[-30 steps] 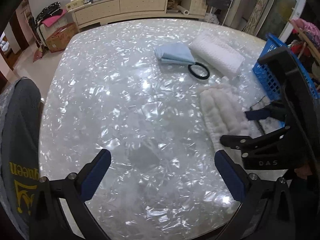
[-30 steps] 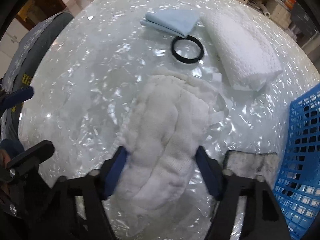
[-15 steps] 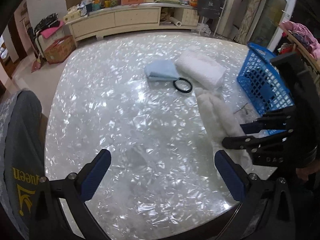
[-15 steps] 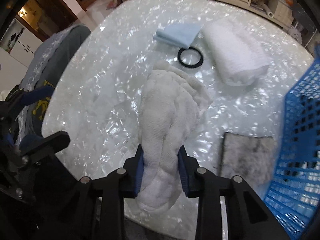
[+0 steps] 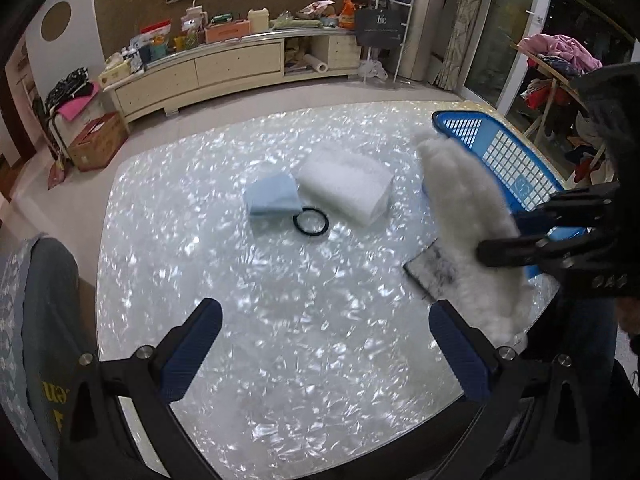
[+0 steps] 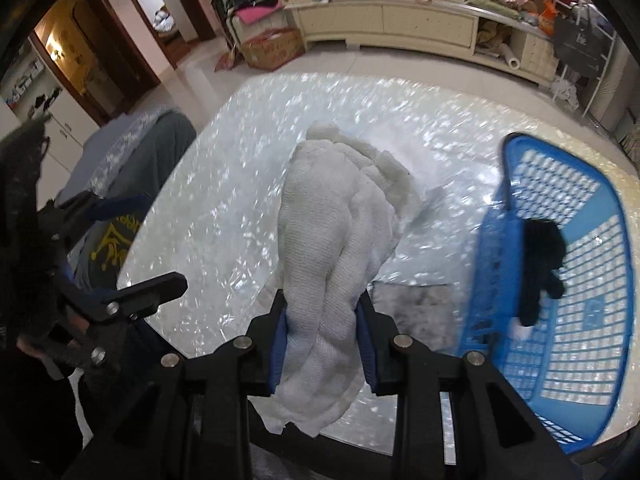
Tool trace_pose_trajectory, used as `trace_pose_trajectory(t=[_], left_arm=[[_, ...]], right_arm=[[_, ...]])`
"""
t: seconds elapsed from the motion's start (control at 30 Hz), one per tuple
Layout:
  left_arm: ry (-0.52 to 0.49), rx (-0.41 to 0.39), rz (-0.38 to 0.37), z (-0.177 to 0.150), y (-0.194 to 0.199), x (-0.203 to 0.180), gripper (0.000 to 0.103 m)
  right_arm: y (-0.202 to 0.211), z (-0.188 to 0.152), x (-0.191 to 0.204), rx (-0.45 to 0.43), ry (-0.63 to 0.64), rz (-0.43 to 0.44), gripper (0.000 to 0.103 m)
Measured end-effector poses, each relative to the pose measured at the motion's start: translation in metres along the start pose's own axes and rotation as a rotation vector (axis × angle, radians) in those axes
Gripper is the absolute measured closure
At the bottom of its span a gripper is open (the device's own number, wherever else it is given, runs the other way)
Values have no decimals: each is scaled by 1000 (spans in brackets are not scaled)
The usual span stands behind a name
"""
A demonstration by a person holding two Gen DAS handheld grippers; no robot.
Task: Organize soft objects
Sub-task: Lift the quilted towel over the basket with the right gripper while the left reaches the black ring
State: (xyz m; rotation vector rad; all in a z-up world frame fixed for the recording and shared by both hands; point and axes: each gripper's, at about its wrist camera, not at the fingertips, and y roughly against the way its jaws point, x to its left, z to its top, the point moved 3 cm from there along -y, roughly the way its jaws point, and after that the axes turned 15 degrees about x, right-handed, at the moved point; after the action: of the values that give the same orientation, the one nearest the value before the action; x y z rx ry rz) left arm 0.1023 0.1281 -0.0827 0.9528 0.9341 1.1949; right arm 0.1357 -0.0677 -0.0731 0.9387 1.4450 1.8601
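Each camera sits on a gripper, high up, looking down and forward over the shiny counter (image 5: 280,320). Both see the blue basket (image 5: 516,172) and white towel (image 6: 336,248).

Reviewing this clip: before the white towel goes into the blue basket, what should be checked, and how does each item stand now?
1. Right gripper clamped on the white towel: ok.
2. Towel lifted off the table: ok.
3. Blue basket has room: ok, only a black cloth inside.
4. Towel over the basket: not ok, it hangs beside it.
5. Left gripper open and out of the way: ok.
6. Grip firm enough for the swing: cannot tell.
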Motion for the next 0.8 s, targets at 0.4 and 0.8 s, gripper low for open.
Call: trace_pose_trajectory(t=[0.4,0.8], left_arm=[[-54,25,-9,41,-9,-14,0],[-152,48,-35,80,-45,-24,1]], right_arm=[[63,-13,-82,-93,-125,-37,73],[49,-17,-146,-43,-246,-81,73]])
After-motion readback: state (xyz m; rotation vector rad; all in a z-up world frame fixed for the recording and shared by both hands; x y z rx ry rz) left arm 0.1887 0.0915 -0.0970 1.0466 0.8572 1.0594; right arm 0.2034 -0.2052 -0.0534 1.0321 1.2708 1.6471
